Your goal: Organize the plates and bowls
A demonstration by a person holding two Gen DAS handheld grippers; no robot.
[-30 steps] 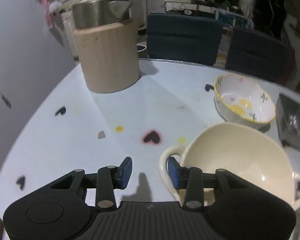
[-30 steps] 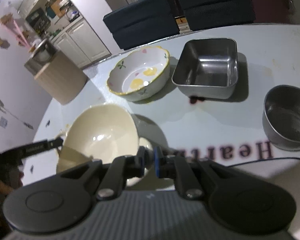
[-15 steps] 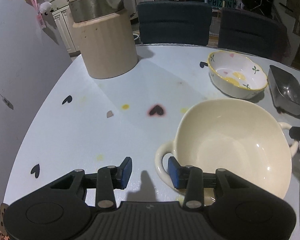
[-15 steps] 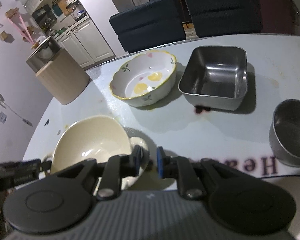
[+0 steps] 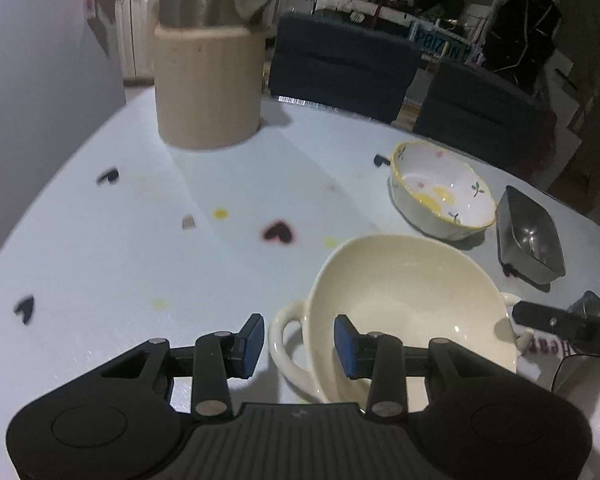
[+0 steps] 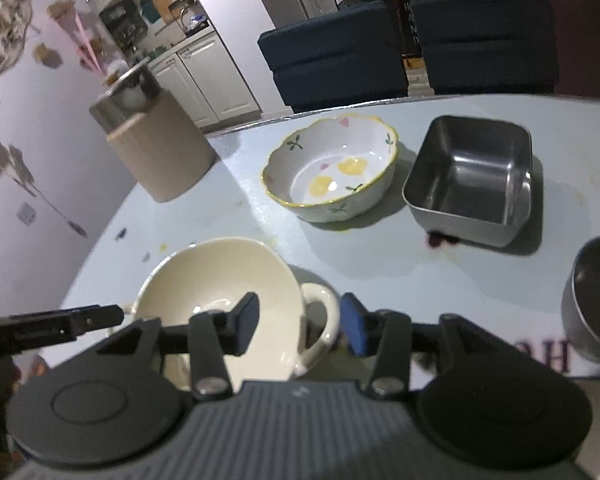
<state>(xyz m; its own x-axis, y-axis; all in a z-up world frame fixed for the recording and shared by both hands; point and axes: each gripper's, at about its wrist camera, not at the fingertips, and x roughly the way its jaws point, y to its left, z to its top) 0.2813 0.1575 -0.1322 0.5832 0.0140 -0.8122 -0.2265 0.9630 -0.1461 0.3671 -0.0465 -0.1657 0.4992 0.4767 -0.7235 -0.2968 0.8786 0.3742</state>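
A cream bowl (image 5: 412, 292) with two loop handles rests on the pale blue table (image 5: 140, 240). My left gripper (image 5: 300, 340) is open and straddles the bowl's left handle (image 5: 284, 344), one pad outside it and one inside the rim, neither pressing. In the right wrist view the same cream bowl (image 6: 220, 280) has its other handle (image 6: 320, 320) between the jaws of my right gripper (image 6: 300, 324). Those jaws are opening and stand clear of the handle. Behind it sit a floral bowl (image 6: 332, 168) and a square steel dish (image 6: 468, 176).
A round steel bowl (image 6: 596, 304) stands at the right edge. A beige canister (image 5: 208, 84) with a steel pot in it stands at the table's far left. Two dark chairs (image 5: 340, 64) are behind the table. The floral bowl (image 5: 444, 196) and the steel dish (image 5: 528, 236) sit beyond the cream bowl.
The right gripper's jaws, shut on the cream bowl's handle a second ago, have spread apart. The bowl now sits lower and flatter on the table. The left gripper's handle now lies between its jaws.
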